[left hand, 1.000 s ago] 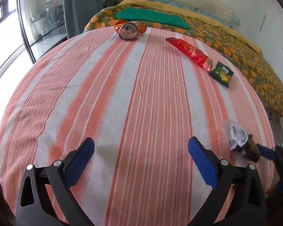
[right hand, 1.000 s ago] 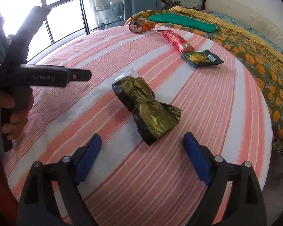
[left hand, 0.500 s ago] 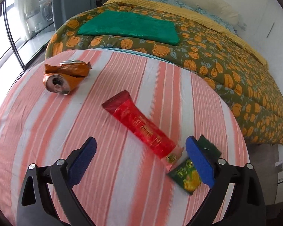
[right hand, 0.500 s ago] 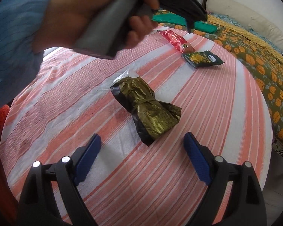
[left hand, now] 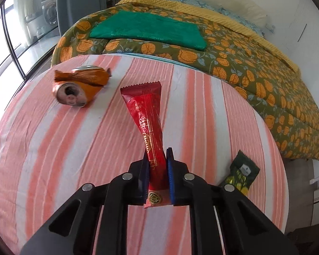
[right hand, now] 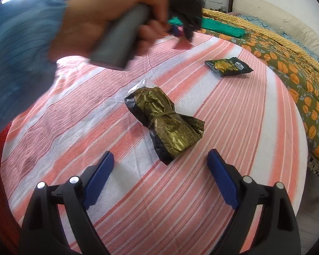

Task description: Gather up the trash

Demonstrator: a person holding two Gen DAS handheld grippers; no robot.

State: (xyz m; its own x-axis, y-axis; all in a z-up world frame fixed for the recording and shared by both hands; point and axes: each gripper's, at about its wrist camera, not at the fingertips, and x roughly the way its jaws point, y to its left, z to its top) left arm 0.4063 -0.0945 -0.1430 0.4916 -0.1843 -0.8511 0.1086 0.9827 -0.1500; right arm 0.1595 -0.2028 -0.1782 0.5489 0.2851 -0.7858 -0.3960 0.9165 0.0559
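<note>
Clamping the long red foil wrapper point(left hand: 147, 125) near its lower sealed end, the left tongs point(left hand: 157, 176) stand closed with both blue pads pressed against it, and the wrapper rises from them over the surface covered by an orange-and-white striped cloth point(left hand: 53, 148). Beyond the left tongs, a crushed orange drink can point(left hand: 78, 87) lies to the left and a small dark green snack packet point(left hand: 242, 173) lies to the right, both apart from the pads. The right tongs point(right hand: 161, 177) stand wide apart and grasp nothing, with a crumpled gold-and-black foil bag point(right hand: 165, 123) lying just ahead, between their lines, untouched.
</note>
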